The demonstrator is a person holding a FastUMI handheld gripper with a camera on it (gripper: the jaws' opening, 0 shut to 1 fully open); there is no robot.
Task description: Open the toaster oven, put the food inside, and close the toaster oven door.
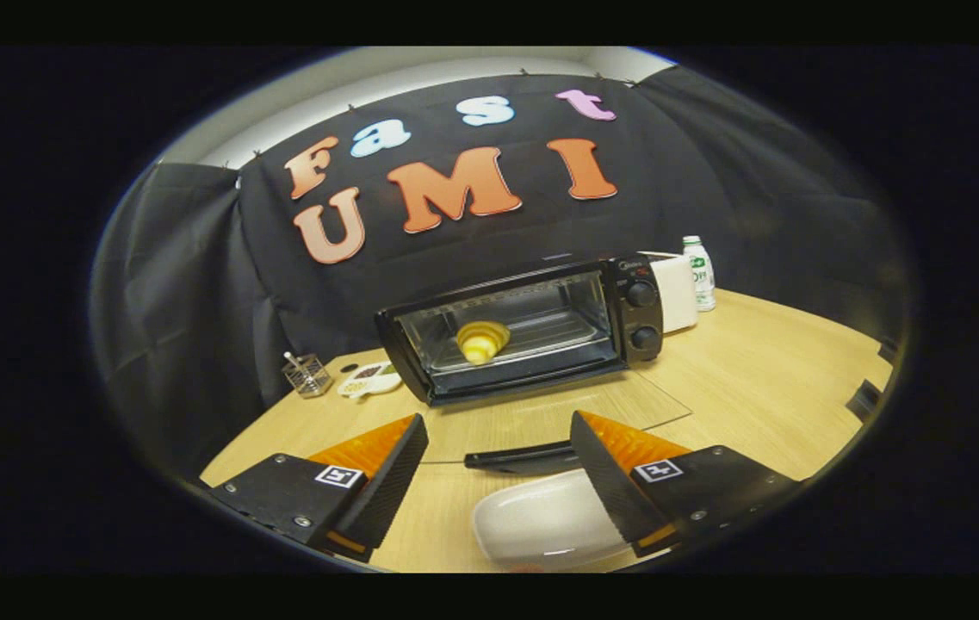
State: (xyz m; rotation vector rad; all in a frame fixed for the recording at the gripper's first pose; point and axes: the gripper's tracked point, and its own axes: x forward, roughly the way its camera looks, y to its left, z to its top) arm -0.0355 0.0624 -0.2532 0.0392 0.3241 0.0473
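The food (482, 341) is seen on the rack inside the toaster oven (523, 331). The door (541, 418) lies folded down, its handle (519, 456) running left-right just ahead of the gripper (498, 469), whose fingers are spread, empty.

Glossy black toaster oven (532, 331) with its clear glass door (541, 418) down on the matt pale-wood surface (756, 387); a smooth, shiny white plate (541, 521); the gripper (498, 456), jaws apart, shows ribbed black pads.

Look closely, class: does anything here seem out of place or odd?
Only the toaster oven: its glass door lies folded down flat with the croissant already inside. The open gripper holds nothing.
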